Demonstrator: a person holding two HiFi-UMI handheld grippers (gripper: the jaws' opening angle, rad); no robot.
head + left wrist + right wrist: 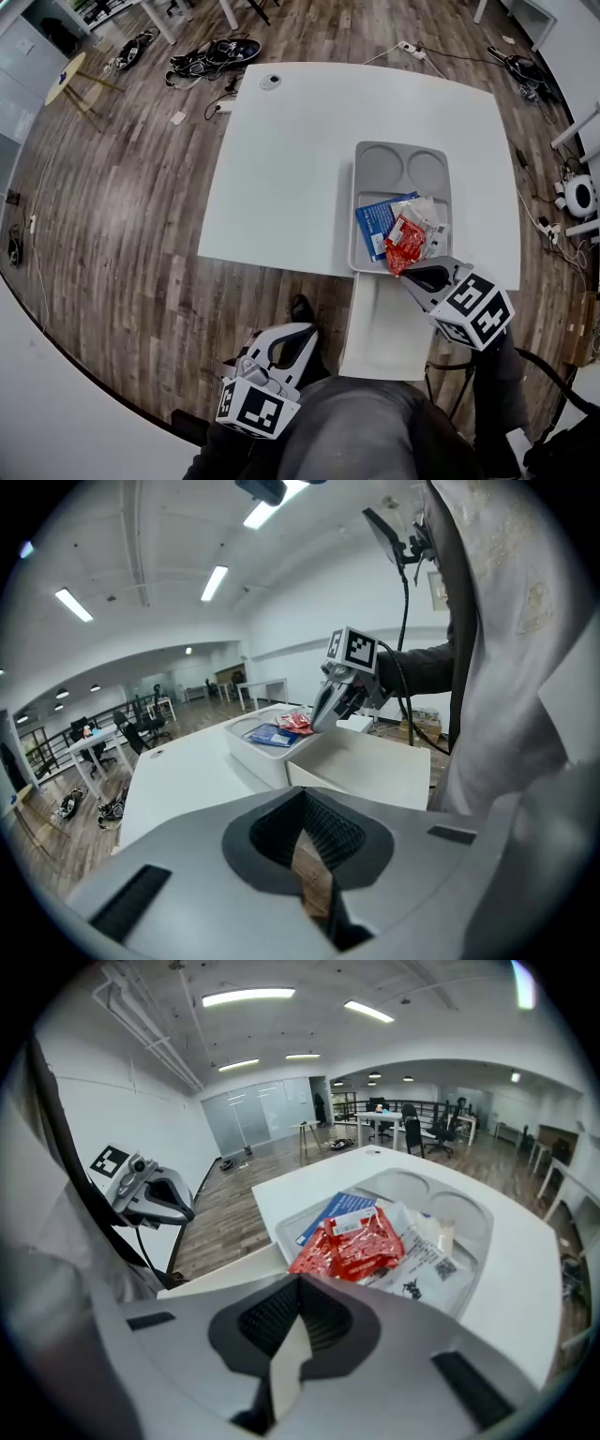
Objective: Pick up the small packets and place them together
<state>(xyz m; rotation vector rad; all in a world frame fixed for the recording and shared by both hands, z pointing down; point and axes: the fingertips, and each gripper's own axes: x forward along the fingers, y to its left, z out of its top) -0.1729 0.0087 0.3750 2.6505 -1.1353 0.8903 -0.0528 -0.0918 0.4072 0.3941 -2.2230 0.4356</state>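
A grey tray point(367, 169) with two round wells stands on the right side of the white table point(281, 169). In its near half lie a blue packet point(375, 223) and white and clear packets point(429, 225). A crumpled red packet point(405, 246) sits over the tray's near rim, and my right gripper point(409, 274) is shut on its near edge. In the right gripper view the red packet point(352, 1246) rises straight from the closed fingertips, in front of the blue packet point(333, 1215). My left gripper point(298, 332) hangs low by the person's lap, shut and holding nothing.
A white box-like surface point(386, 328) butts against the table's near edge under my right gripper. Cables and gear point(211, 56) lie on the wooden floor beyond the table. A small round disc point(270, 82) sits at the table's far left corner. The person's legs point(356, 431) fill the bottom of the head view.
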